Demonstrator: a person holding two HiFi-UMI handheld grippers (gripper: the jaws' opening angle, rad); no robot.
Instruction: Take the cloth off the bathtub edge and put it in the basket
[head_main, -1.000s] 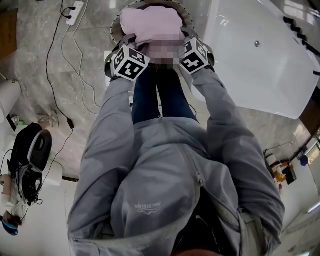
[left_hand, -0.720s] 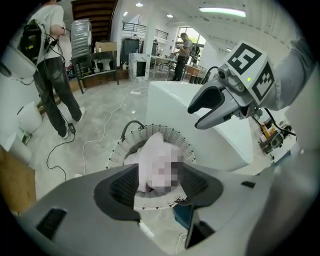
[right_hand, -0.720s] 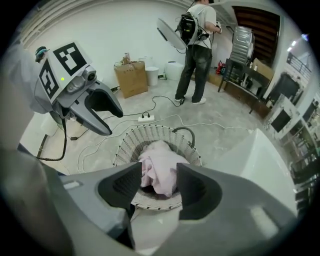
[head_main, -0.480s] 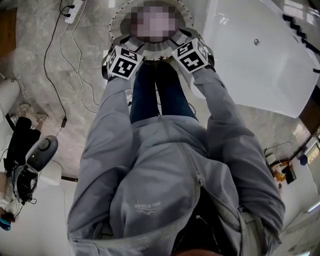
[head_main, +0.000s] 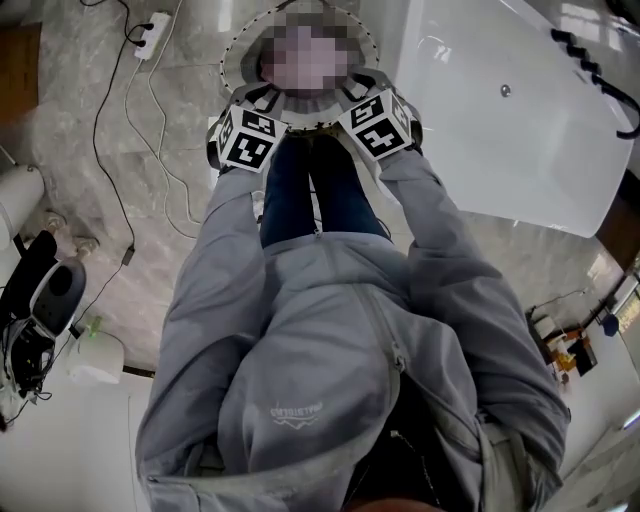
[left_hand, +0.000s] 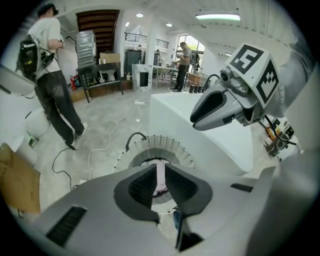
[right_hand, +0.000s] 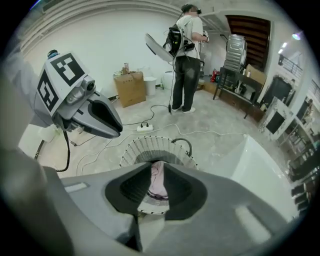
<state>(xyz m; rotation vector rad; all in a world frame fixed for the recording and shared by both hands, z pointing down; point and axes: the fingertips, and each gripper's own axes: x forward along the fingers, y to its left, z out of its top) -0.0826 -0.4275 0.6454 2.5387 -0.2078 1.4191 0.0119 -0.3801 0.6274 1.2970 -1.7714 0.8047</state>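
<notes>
Below, marble floor (head_main: 60, 120), bathtub (head_main: 500, 140) beside basket (left_hand: 172, 149) holding cloth (right_hand: 157, 183); left tongs (left_hand: 160, 169), right tongs (right_hand: 157, 166) just narrowed, empty.

- Jacket (head_main: 320, 340): grey, front zip (head_main: 385, 335), pale chest logo (head_main: 297, 412).
- Sleeves (head_main: 215, 260): grey, long.
- Trousers (head_main: 320, 195): dark blue.
- Left gripper (left_hand: 160, 172): pale grey shell (left_hand: 90, 210), dark ribbed pads (left_hand: 142, 185); jaws just closed to a slit, nothing between.
- Right gripper (right_hand: 159, 181): same shell and pads; jaws likewise just closed to a slit, empty.
- Marker cubes (head_main: 250, 138): white faces, black square patterns.
- Cable (right_hand: 65, 147): thin, black, under a cube.
</notes>
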